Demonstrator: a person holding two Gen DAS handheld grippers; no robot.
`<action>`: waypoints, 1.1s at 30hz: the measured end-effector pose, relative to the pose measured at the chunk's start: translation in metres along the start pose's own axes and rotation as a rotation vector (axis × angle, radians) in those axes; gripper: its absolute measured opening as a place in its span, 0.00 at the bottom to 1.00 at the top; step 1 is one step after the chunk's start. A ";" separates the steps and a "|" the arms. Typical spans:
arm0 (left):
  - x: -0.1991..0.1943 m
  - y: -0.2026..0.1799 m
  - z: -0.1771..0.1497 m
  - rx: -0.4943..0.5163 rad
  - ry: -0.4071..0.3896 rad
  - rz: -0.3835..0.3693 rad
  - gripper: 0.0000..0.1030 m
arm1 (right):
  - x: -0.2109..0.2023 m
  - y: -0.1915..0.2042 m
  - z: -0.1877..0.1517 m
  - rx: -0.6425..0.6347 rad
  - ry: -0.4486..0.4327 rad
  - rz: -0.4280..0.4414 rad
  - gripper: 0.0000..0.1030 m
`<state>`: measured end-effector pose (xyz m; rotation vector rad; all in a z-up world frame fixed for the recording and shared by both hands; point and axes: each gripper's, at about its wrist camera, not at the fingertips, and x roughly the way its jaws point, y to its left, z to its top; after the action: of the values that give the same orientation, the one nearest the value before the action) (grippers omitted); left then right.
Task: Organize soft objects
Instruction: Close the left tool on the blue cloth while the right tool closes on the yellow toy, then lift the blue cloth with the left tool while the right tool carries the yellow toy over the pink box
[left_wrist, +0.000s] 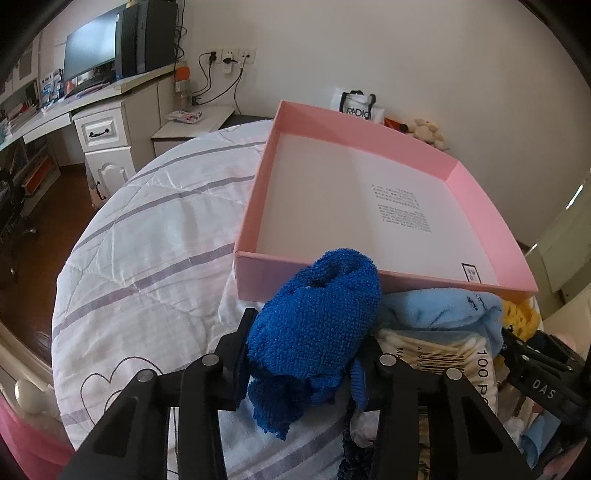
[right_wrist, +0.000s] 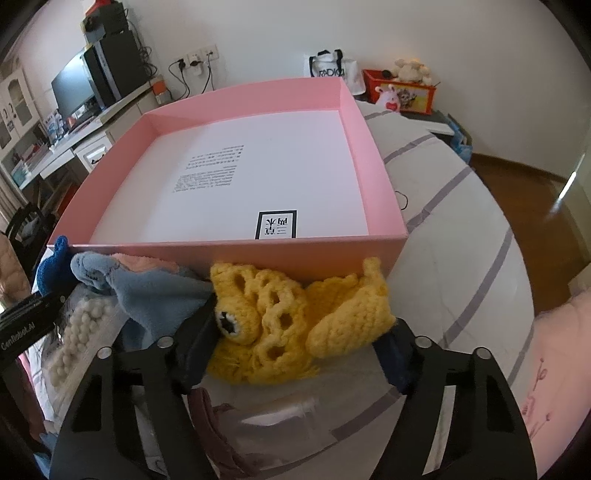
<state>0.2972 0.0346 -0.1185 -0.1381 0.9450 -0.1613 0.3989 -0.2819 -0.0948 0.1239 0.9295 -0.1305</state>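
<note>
Striped quilt (left_wrist: 147, 236) under everything; your left gripper (left_wrist: 306, 354) is clamped on the blue terry cloth (left_wrist: 314, 325), and your right gripper (right_wrist: 299, 343) is clamped around the yellow crochet piece (right_wrist: 295, 317). Both sit just short of the pink box (right_wrist: 229, 254), a light blue cloth (left_wrist: 443, 310) between them, desk and monitor (left_wrist: 88, 51) beyond.

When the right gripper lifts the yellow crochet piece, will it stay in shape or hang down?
The yellow crochet piece is openwork yarn, already bunched between the right gripper fingers, so it probably droops. It looks light. Loose loops might snag on the pink box wall.
</note>
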 end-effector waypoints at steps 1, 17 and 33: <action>0.000 0.000 0.000 0.000 -0.001 -0.001 0.36 | -0.001 0.000 0.000 0.000 0.000 -0.003 0.64; -0.031 0.001 -0.012 -0.010 -0.051 0.058 0.35 | -0.021 -0.014 -0.002 0.063 -0.037 0.003 0.32; -0.085 -0.005 -0.025 0.012 -0.154 0.066 0.35 | -0.088 -0.002 0.000 0.063 -0.214 -0.001 0.31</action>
<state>0.2277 0.0451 -0.0639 -0.1067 0.7941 -0.0943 0.3470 -0.2784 -0.0242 0.1647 0.7127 -0.1705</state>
